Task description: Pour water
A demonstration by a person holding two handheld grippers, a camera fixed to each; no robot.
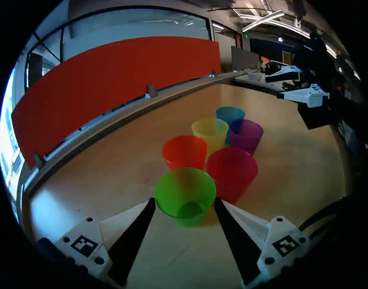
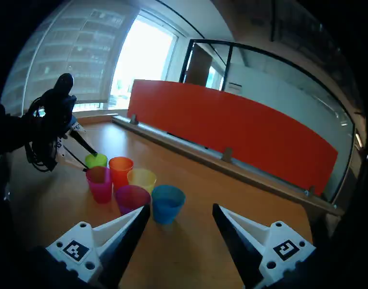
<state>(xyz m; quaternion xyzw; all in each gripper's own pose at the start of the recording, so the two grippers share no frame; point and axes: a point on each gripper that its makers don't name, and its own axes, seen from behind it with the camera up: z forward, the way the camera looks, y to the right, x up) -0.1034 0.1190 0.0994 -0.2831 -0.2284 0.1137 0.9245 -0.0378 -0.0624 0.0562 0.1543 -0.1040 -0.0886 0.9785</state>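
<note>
- Under the yellow cup (image 1: pixel 210 131) and stretching well away from it on every side lies a pale wooden counter (image 1: pixel 290 159).
- Beyond the yellow cup, along the counter's far edge, a long red partition (image 2: pixel 241 127) stands upright, with glass walls and a bright window (image 2: pixel 140 67) behind it.
- Well apart from the yellow cup, the left gripper (image 1: pixel 184 202) points at it from one end of the cluster. Its fingers are spread wide, with the tips just beside the rim of the green cup (image 1: pixel 185 195), one on each side. Whether they press on it I cannot tell.
- A dark-sleeved hand (image 2: pixel 51 118) holds that gripper in the right gripper view.
- From the opposite end, the right gripper (image 2: pixel 180 212) faces the yellow cup with its fingers spread and nothing between them. It hangs above the counter.
- Six plastic cups stand upright in a tight cluster, with the yellow cup in the middle.
- The red cup (image 1: pixel 232 171) stands just beside the yellow cup, toward the left gripper and away from the partition.
- The orange cup (image 1: pixel 184 151) stands just beside the yellow cup, also toward the left gripper, on the partition side.
- The green cup is farthest from the yellow cup, past the orange and red ones.
- The purple cup (image 1: pixel 246 135) stands against the yellow cup, away from the partition.
- The blue cup (image 1: pixel 230 115) stands next to the yellow cup, toward the right gripper.
- Whether any cup holds water cannot be told.
</note>
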